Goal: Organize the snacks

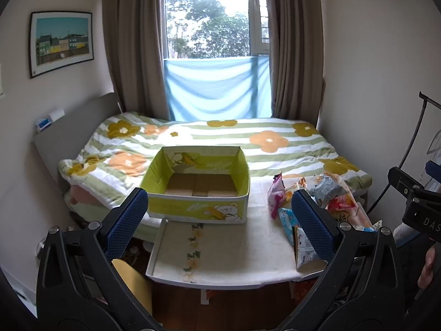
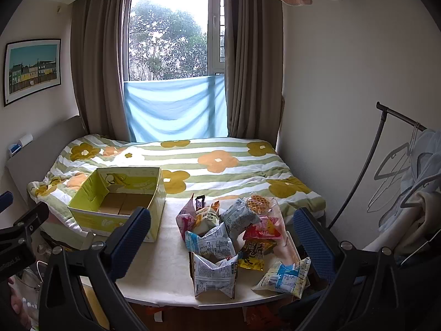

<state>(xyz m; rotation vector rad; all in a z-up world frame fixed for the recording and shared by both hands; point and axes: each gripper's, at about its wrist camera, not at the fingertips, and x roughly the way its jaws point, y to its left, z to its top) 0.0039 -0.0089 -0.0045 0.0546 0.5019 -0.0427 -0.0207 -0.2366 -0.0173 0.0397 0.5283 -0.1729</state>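
Observation:
An empty yellow-green cardboard box (image 1: 198, 190) with a bear print stands at the far left of a small white table (image 1: 228, 256); it also shows in the right wrist view (image 2: 115, 207). A heap of several snack packets (image 2: 234, 234) lies on the table's right half, seen partly in the left wrist view (image 1: 325, 201). My left gripper (image 1: 220, 218) is open and empty, above the table's near edge, in front of the box. My right gripper (image 2: 223, 240) is open and empty, held above the snack heap.
A bed with a striped flower quilt (image 2: 206, 165) stands behind the table, under a curtained window (image 2: 171, 55). A clothes rack with hangers (image 2: 408, 165) stands at the right. The right gripper's body (image 1: 413, 201) shows at the right edge of the left wrist view.

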